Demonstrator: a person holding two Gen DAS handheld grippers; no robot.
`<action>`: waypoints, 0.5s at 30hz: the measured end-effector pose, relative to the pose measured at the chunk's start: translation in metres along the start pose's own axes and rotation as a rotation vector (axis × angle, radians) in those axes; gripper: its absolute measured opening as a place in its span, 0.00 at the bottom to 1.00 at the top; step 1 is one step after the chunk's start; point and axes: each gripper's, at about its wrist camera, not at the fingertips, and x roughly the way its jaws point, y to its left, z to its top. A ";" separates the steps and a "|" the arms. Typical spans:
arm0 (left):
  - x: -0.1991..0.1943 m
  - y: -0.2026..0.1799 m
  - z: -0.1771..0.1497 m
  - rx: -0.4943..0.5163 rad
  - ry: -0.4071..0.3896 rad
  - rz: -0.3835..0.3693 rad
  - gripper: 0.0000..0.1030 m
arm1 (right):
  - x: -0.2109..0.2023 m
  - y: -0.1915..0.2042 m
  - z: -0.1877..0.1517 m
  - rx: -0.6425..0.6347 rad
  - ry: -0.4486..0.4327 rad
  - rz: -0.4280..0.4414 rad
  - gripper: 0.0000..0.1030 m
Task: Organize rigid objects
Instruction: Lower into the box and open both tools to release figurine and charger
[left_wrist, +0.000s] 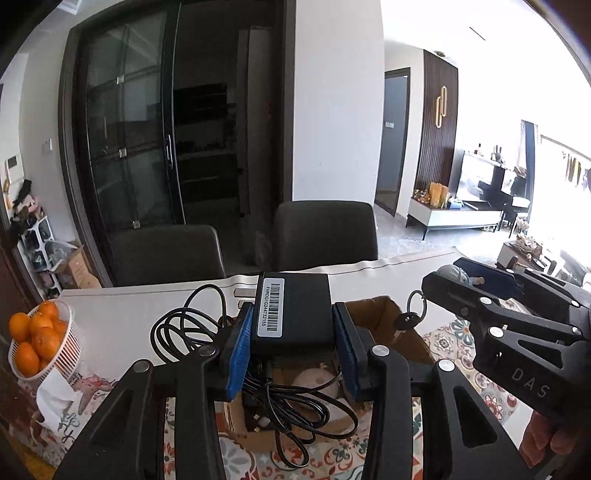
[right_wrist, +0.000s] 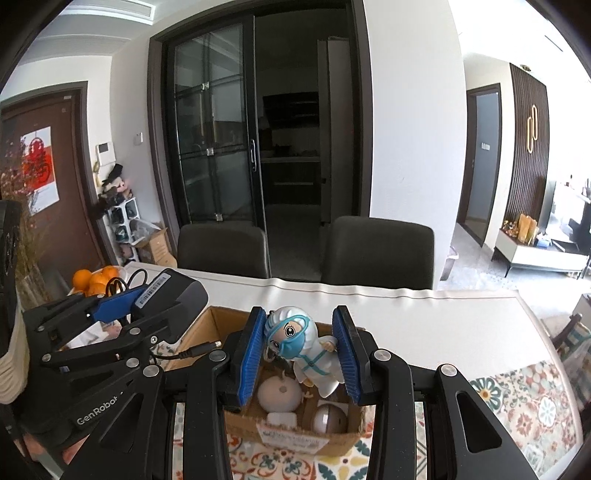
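My left gripper (left_wrist: 294, 332) is shut on a black power adapter (left_wrist: 303, 295) with a barcode label, its blue pads pressing both sides. The adapter's black cable (left_wrist: 184, 325) loops to the left and hangs down over an open cardboard box (left_wrist: 376, 310). My right gripper (right_wrist: 299, 332) is shut on a small figurine (right_wrist: 295, 339) in a white suit and blue mask, held above the box (right_wrist: 218, 321). A key ring (left_wrist: 413, 310) dangles under the right gripper (left_wrist: 445, 273). Inside the box lie a white round object (right_wrist: 279, 393) and a silver ball (right_wrist: 328, 417).
A white basket of oranges (left_wrist: 37, 339) stands at the table's left end. Two dark chairs (left_wrist: 166, 251) (left_wrist: 325, 232) are pushed in at the far edge. A patterned cloth (right_wrist: 524, 398) covers the near part of the white table (right_wrist: 424, 314).
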 end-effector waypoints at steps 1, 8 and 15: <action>0.004 0.002 0.001 -0.007 0.004 0.000 0.40 | 0.005 -0.001 0.001 -0.001 0.007 0.002 0.37; 0.040 0.011 0.001 -0.040 0.079 0.012 0.40 | 0.045 -0.009 0.003 0.014 0.094 0.024 0.37; 0.081 0.016 -0.002 -0.066 0.182 0.020 0.40 | 0.086 -0.016 -0.007 0.024 0.202 0.016 0.37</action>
